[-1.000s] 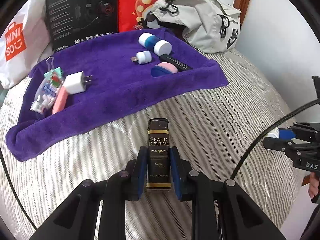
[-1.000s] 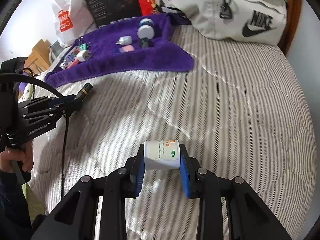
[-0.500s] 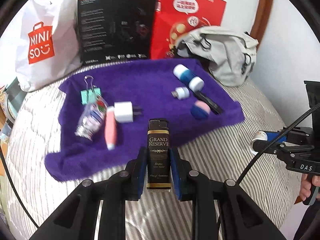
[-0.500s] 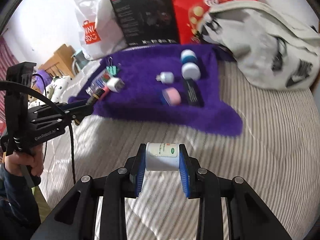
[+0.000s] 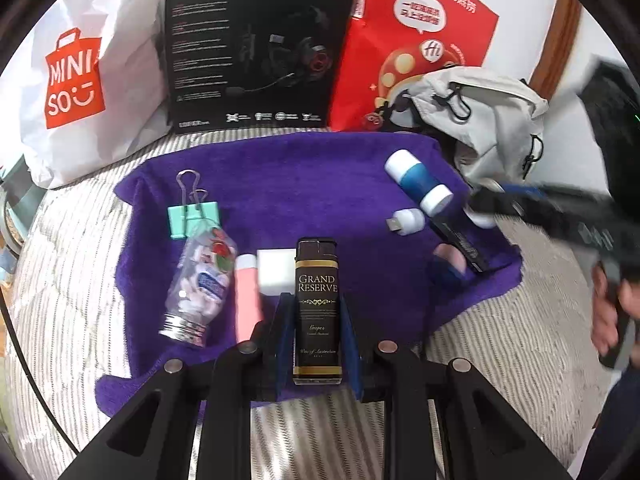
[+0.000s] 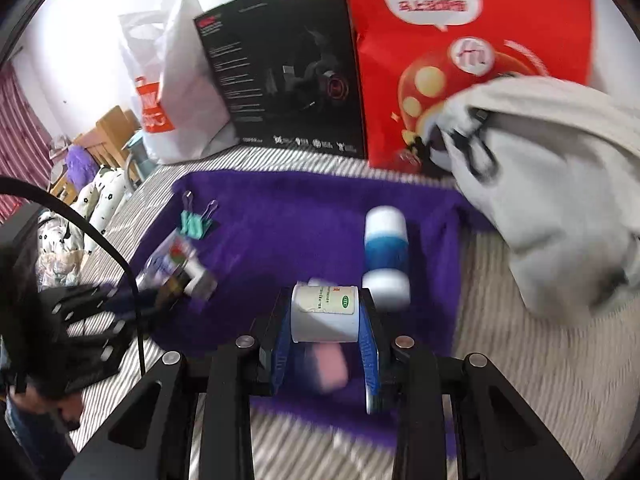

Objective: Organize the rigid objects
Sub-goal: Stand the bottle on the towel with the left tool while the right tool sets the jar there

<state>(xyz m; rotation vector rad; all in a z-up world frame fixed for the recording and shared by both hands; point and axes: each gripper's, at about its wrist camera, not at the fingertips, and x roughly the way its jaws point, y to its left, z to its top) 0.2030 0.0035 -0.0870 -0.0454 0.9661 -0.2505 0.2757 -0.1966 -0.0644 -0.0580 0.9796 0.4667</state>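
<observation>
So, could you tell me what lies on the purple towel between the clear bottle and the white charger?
A pink tube, seen in the left wrist view.

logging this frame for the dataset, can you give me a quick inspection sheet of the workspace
surface: striped bed cover with a purple towel spread on it
job's things: Grand Reserve lighter and white pill bottle both held; blue and white tube, green binder clip, pink stick, white charger and small clear bottle lie on the towel
clutter: grey bag, black headset box, red bag, Miniso bag
grippers: left gripper shut on the lighter; right gripper shut on the pill bottle
cables: black cable by the left gripper
surroundings: white wall, wooden furniture
</observation>
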